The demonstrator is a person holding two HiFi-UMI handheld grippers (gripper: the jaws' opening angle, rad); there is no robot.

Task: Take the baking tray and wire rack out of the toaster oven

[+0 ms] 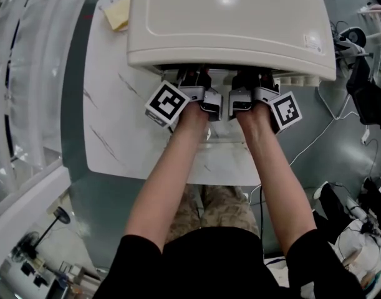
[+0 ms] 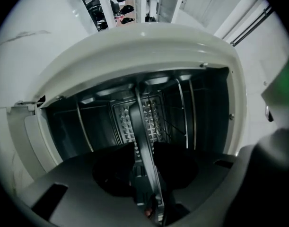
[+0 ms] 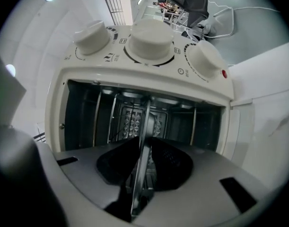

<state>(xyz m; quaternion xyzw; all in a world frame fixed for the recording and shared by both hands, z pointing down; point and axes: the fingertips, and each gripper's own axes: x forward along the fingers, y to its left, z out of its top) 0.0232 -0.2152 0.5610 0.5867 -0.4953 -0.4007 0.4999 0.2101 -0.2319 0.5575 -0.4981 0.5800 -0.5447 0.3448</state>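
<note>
You're holding both grippers right at the mouth of the toaster oven [image 1: 227, 23], which is sitting on the white table [image 1: 115, 136]. The baking tray [image 2: 135, 111] is sitting inside it, showing edge-on in both gripper views and running back toward the rear wall. Your left gripper [image 2: 144, 144] is holding its jaws a little apart with the tray's front edge slotted between them, pads hugging it but not really squeezing. Your right gripper [image 3: 145, 138] is doing the same further along that edge.
</note>
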